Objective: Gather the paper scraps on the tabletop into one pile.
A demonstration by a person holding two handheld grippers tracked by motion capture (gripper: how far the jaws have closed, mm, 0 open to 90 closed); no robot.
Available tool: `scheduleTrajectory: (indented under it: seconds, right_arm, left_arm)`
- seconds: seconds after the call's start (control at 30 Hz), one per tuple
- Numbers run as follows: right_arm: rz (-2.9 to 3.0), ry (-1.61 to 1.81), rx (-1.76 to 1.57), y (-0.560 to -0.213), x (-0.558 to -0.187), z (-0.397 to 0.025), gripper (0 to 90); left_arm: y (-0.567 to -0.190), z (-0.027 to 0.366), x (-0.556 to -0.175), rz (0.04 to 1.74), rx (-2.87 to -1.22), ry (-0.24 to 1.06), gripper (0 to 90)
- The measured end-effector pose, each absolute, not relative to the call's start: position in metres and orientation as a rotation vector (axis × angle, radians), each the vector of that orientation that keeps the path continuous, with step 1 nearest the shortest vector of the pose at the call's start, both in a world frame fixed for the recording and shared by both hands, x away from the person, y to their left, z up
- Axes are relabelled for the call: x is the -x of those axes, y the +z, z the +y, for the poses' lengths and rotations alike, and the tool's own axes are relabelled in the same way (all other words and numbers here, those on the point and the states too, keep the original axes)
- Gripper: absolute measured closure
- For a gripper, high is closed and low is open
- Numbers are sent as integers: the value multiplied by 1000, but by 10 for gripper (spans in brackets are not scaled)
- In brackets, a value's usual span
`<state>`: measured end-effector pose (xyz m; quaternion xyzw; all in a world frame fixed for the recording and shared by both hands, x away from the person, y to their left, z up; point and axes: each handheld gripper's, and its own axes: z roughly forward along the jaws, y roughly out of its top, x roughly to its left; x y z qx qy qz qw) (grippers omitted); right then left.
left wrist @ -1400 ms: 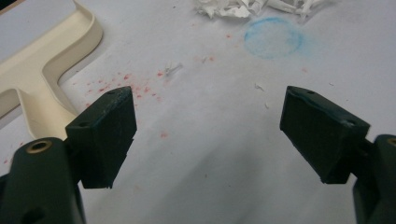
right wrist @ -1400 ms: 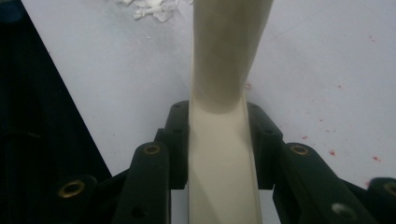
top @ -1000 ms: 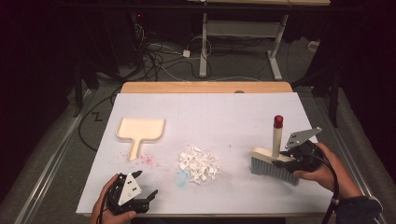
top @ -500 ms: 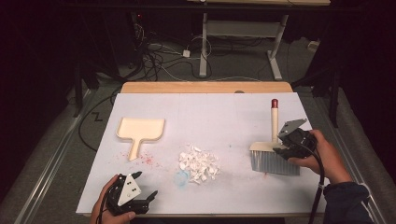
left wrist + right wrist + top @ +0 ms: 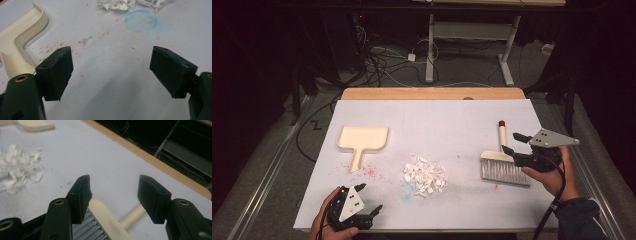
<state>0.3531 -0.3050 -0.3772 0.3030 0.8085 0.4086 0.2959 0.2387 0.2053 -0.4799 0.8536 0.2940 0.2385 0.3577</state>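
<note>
Grey-bristled brush point(image 5: 504, 167) with a cream, red-tipped handle lies on the white table point(image 5: 437, 120), right side. The right gripper point(image 5: 515, 143) hovers just over its handle, jaws spread wide, gripping nothing. The left gripper point(image 5: 373, 211) rests wide open, empty, near the front edge.

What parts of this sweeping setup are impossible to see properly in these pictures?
- Brush, right gripper view: its bristles and handle end are cut off by the bottom edge and the right tongs.
- Dustpan, left gripper view: cut off by the left edge; its handle end is behind the left tongs.
- Paper scraps, left gripper view: cut off by the top edge.
- Scraps, right gripper view: blurred.
</note>
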Motion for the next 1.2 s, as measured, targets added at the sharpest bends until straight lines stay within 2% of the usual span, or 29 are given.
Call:
scheduleTrajectory:
  seconds: [0.13, 0.3, 0.57, 0.9, 1.2]
  right_arm:
    - [2093, 1216, -875, -379, -344, -303, 366]
    - [1995, 1207, -897, -385, -327, -294, 291]
    - [1965, 1128, -834, -405, -291, -286, 286]
    - [2006, 1101, -813, -430, -270, -285, 275]
    - [2060, 1093, -809, -443, -260, -283, 203]
  left_arm:
    - [-479, 204, -241, 749, -2206, 628, 180]
    - [-478, 204, -242, 760, -2198, 628, 180]
    - [-477, 204, -245, 768, -2199, 624, 176]
    - [-480, 200, -248, 764, -2214, 625, 174]
    - [-481, 197, -249, 764, -2221, 638, 162]
